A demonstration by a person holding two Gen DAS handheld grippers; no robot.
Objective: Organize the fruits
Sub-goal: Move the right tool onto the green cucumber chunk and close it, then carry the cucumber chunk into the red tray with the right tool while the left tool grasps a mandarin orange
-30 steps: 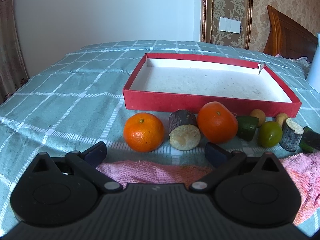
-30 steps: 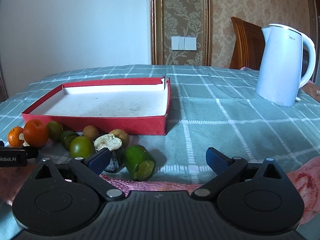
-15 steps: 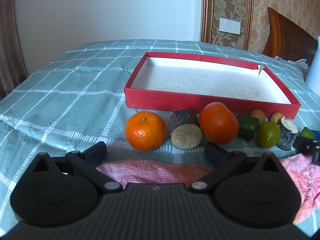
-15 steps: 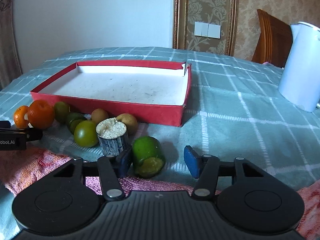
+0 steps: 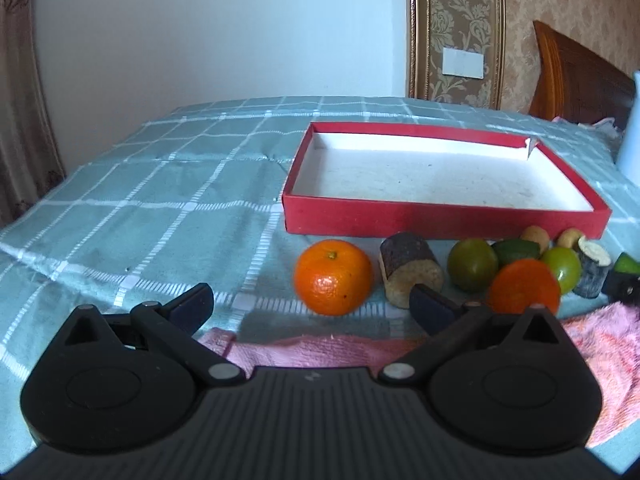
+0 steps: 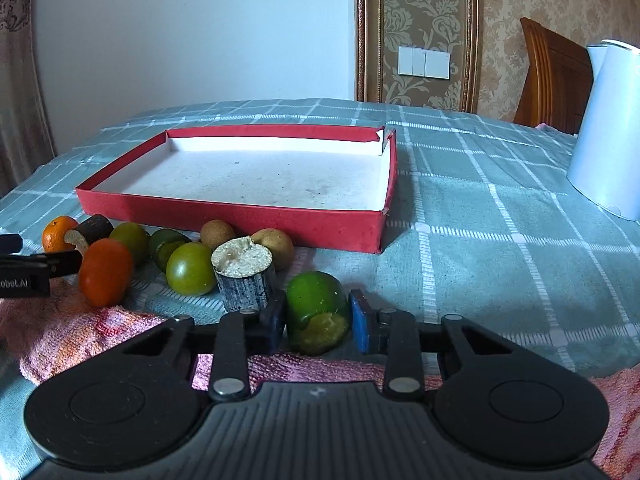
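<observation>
While the right gripper [image 6: 317, 322] is closed around a cut green fruit [image 6: 317, 311], its jaws pressed to either side, the left gripper [image 5: 312, 304] is held with its jaws spread wide and nothing between them. An orange [image 5: 333, 277] is seen just beyond the left jaws, beside a dark cut cylinder [image 5: 411, 273]. The remaining fruits are lined along the near wall of the red box [image 6: 256, 216], on the checked worktop cloth [image 6: 500, 248]. A pink towel [image 5: 592, 340] is spread below both grippers.
</observation>
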